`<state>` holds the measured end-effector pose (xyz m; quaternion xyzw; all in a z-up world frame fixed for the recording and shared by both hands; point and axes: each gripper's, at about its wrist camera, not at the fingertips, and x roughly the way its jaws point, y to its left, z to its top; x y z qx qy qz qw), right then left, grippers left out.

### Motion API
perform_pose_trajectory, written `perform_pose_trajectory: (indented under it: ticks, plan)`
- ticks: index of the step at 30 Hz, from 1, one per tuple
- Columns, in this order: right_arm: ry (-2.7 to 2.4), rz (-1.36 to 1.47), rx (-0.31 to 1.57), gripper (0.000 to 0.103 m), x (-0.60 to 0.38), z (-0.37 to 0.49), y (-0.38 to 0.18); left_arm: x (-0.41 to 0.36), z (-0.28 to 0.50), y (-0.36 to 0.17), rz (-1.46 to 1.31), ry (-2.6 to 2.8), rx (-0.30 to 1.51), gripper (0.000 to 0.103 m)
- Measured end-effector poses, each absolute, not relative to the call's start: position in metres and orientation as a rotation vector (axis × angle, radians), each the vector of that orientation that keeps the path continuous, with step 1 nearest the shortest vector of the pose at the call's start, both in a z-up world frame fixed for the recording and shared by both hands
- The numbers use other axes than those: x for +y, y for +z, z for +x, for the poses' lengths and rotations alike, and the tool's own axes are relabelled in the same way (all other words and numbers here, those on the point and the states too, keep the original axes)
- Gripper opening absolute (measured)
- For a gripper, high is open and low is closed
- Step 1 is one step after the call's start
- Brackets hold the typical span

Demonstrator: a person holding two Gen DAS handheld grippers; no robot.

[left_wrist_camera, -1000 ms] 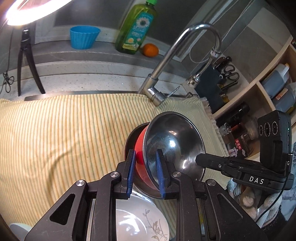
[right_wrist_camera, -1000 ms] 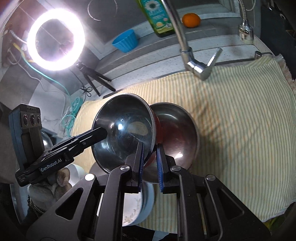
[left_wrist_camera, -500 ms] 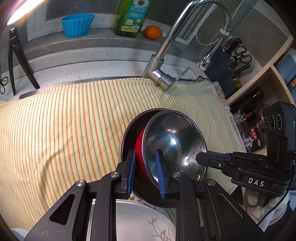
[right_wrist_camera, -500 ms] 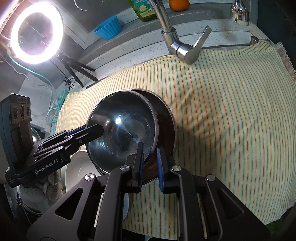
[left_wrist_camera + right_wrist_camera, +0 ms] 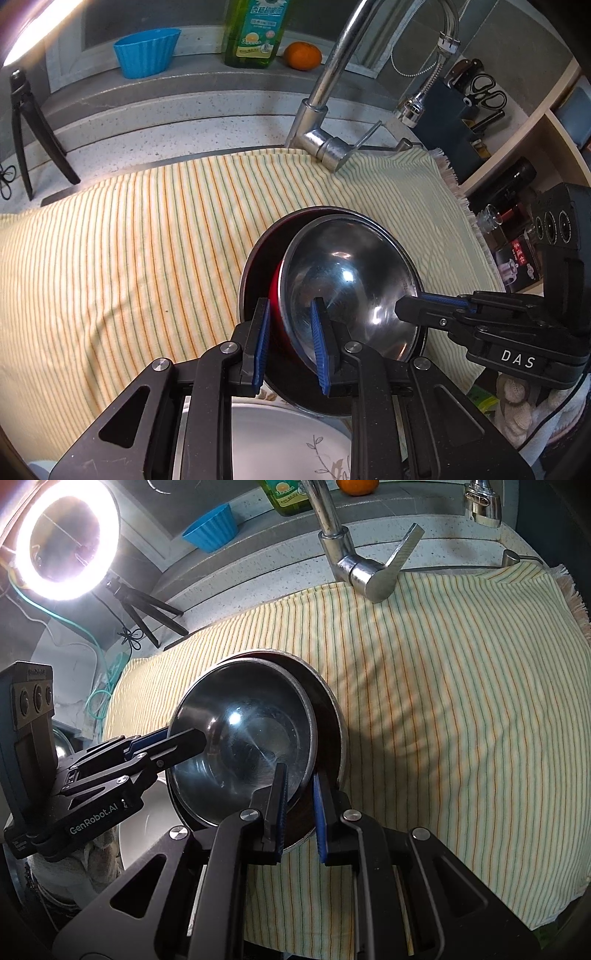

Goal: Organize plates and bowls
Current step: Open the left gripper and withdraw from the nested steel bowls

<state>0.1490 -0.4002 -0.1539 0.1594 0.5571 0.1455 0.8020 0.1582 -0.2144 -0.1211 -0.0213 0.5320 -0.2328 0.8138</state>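
Left wrist view: the left gripper (image 5: 288, 341) has its blue pads clamped across the near rim of the red bowl (image 5: 276, 295), one pad outside on the red wall, the other inside on the steel lining. The bowl sits tilted inside a larger dark bowl (image 5: 255, 258), which rests on the striped cloth (image 5: 129, 258) just in front of the faucet (image 5: 321, 144). The right gripper (image 5: 406, 306) reaches in from the far side of the bowl and pinches the opposite rim. A white plate (image 5: 277, 443) lies beneath the left gripper, nearer than the bowls.

Right wrist view: the right gripper (image 5: 299, 805) is closed on the red bowl's (image 5: 243, 738) rim, apparently on that rim alone, though the dark bowl's (image 5: 332, 716) edge lies so close that I cannot be sure. The left gripper (image 5: 184, 738) bites the rim opposite, away from the faucet (image 5: 365, 576).

The bowl looks light, stiff and slick, its polished steel offering little friction. A thin rim is the only hold; opposite grips level it, and it should lower gently to nest without clanging or sliding.
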Motion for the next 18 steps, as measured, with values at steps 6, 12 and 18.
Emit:
perform_pose_trajectory:
  ticks: [6,12,18]
  plan:
    - [0.310,0.347,1.185,0.018,-0.401,0.150,-0.154,-0.219,0.160,-0.122,-0.027,-0.490,1.137,0.022]
    - [0.322,0.356,1.160,0.037,-0.401,0.148,-0.149,-0.217,0.159,-0.120,-0.034,-0.500,1.132,0.026]
    - [0.317,0.324,1.131,0.041,-0.398,0.146,-0.139,-0.215,0.159,-0.117,-0.045,-0.501,1.127,0.026]
